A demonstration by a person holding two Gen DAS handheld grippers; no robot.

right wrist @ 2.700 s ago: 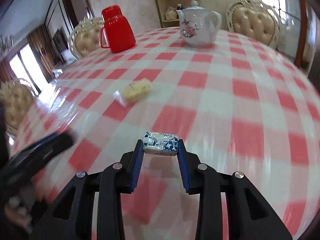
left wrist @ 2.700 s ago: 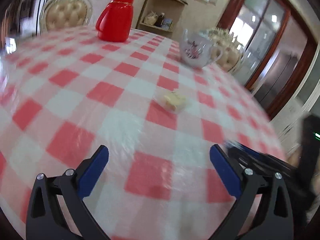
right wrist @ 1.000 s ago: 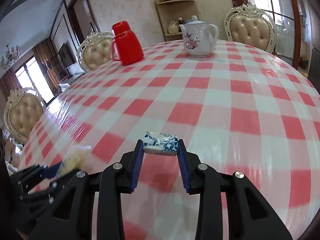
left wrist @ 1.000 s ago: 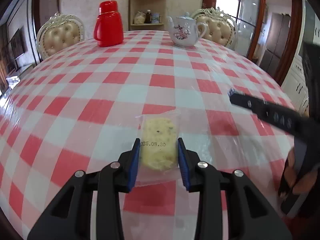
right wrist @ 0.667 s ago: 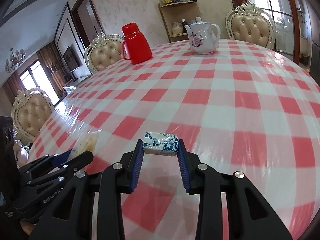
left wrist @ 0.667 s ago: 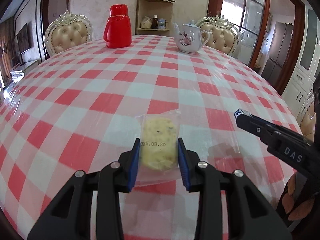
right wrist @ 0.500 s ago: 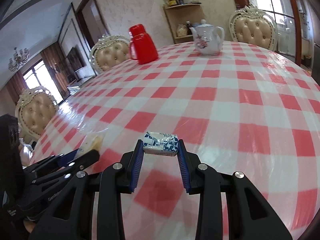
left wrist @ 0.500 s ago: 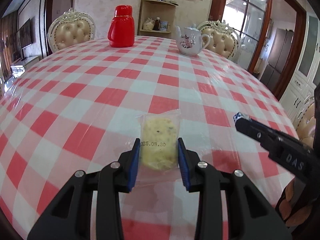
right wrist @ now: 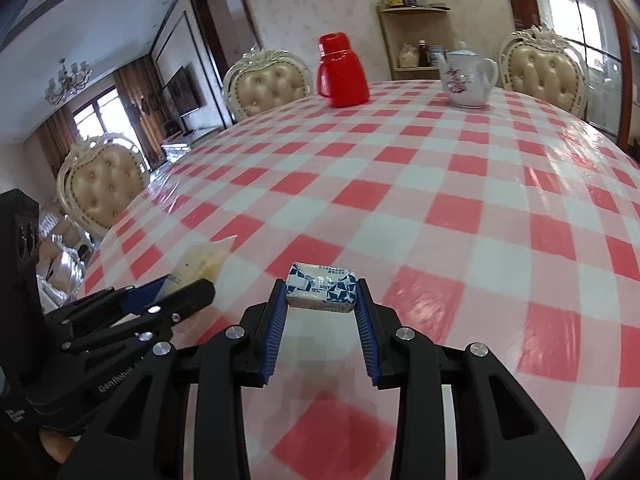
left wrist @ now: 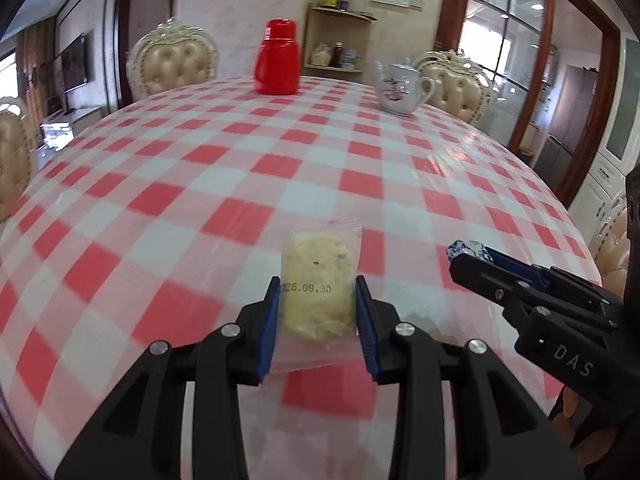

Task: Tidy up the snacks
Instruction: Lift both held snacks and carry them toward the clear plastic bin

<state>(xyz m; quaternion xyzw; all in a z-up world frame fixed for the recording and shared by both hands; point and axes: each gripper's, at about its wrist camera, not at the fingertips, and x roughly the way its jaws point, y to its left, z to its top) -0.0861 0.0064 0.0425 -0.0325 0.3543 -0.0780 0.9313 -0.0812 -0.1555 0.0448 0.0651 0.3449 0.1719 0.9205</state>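
Left wrist view. The left gripper (left wrist: 316, 312) is clamped on a clear packet holding a yellow biscuit (left wrist: 317, 286), carried above the checked table (left wrist: 168, 184). The packet's long axis runs forward along the fingers, its far end jutting past the tips. The right gripper (left wrist: 466, 251) enters from the right, just beside it, a blue-and-white wrapper showing at its tip. A red flask (left wrist: 278, 58) and a white teapot (left wrist: 400, 88) stand well apart at the far edge.

Right wrist view. The right gripper (right wrist: 320, 298) grasps a blue-and-white wrapped candy (right wrist: 321, 287), its long axis lying crosswise between the fingers, clear of the table. The left gripper is low on the left, the biscuit packet in its grip. No container is visible; judging by this, each hand must carry its own snack to a shared spot.
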